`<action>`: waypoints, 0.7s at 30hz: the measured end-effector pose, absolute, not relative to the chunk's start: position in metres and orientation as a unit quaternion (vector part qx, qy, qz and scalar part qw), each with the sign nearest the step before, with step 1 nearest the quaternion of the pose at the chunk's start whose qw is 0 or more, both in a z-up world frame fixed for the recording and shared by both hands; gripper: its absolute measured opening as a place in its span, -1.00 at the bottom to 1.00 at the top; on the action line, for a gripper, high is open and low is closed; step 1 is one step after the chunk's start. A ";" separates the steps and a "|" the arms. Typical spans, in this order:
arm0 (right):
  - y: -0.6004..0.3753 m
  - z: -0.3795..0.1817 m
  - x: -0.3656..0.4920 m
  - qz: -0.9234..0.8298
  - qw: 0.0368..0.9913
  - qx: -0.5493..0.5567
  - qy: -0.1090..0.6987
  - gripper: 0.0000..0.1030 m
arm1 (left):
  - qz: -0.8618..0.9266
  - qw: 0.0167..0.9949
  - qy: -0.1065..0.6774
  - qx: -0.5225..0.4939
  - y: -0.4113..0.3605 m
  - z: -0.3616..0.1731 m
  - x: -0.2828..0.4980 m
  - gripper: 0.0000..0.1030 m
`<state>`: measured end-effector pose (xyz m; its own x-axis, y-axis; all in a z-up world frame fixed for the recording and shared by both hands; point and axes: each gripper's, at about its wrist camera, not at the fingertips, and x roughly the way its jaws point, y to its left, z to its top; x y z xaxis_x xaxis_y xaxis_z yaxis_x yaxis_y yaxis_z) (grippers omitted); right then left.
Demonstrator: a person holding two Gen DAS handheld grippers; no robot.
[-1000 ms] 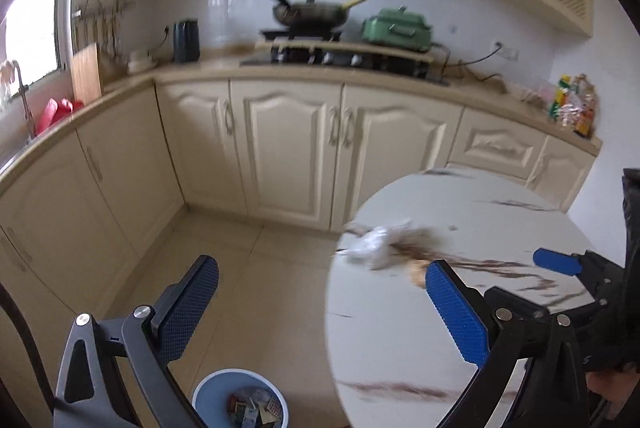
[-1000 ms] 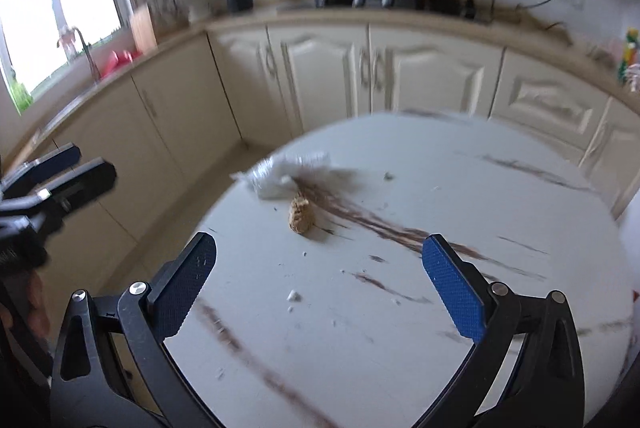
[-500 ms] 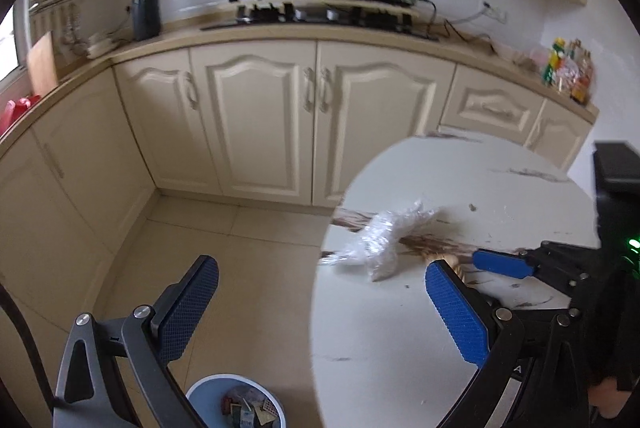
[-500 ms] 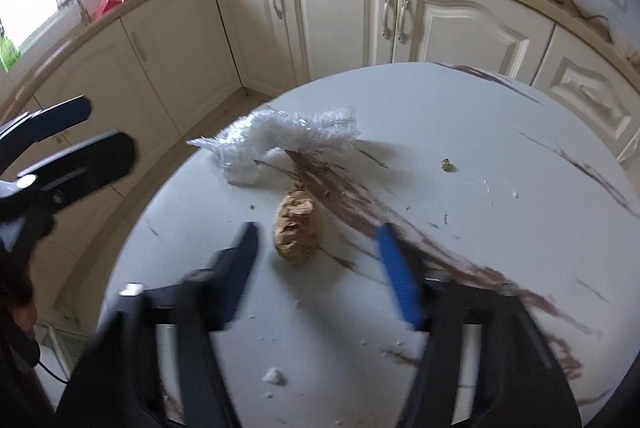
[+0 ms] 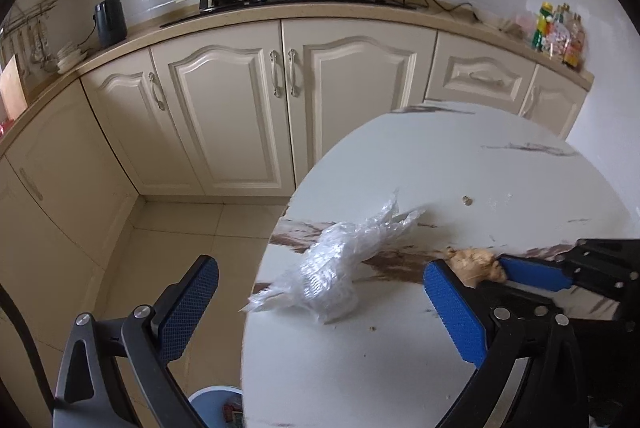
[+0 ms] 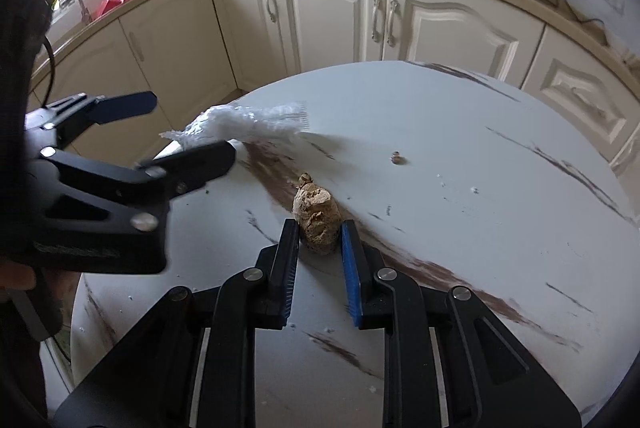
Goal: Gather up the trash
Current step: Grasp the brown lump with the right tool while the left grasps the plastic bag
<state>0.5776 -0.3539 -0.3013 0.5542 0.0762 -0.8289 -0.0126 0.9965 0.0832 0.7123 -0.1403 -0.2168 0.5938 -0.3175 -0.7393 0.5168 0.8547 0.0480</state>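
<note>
Right wrist view: right gripper [image 6: 319, 233] jaws clenched on the lump [image 6: 317, 214], which rests on the bench [image 6: 480, 188]. Left gripper [image 5: 320, 308] jaws released, straddling the bench edge; wrapper [image 5: 344, 260] lies between them, untouched.

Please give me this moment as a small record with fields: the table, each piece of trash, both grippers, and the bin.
table: round white marble-pattern table
trash 1: brown food lump on the table, between the right jaws
trash 2: crumpled clear plastic wrap at the table's edge
right gripper: jaws closed in on the lump
left gripper: jaws wide open, plastic wrap ahead between them, untouched
bin: blue bin on the floor beside the table, trash inside
</note>
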 end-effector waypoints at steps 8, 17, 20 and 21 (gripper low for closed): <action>-0.364 -0.302 0.578 0.028 0.881 0.054 0.469 -0.60 | -0.249 0.872 0.393 0.150 -0.168 -0.235 0.722 0.11; -0.371 -0.302 0.574 0.025 0.882 0.067 0.466 -0.61 | -0.273 0.859 0.401 0.162 -0.182 -0.229 0.714 -0.70; -0.374 -0.295 0.568 0.024 0.887 0.072 0.456 -0.61 | -0.286 0.858 0.398 0.154 -0.176 -0.219 0.704 -0.71; -0.374 -0.291 0.566 0.022 0.888 0.072 0.453 -0.61 | -0.292 0.859 0.394 0.148 -0.174 -0.214 0.699 -0.71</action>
<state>0.5655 -0.3741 -0.2915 0.5881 0.1046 -0.8020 0.0257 0.9887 0.1478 0.6992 -0.1739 -0.2137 0.5183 -0.3848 -0.7638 0.6181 0.7858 0.0236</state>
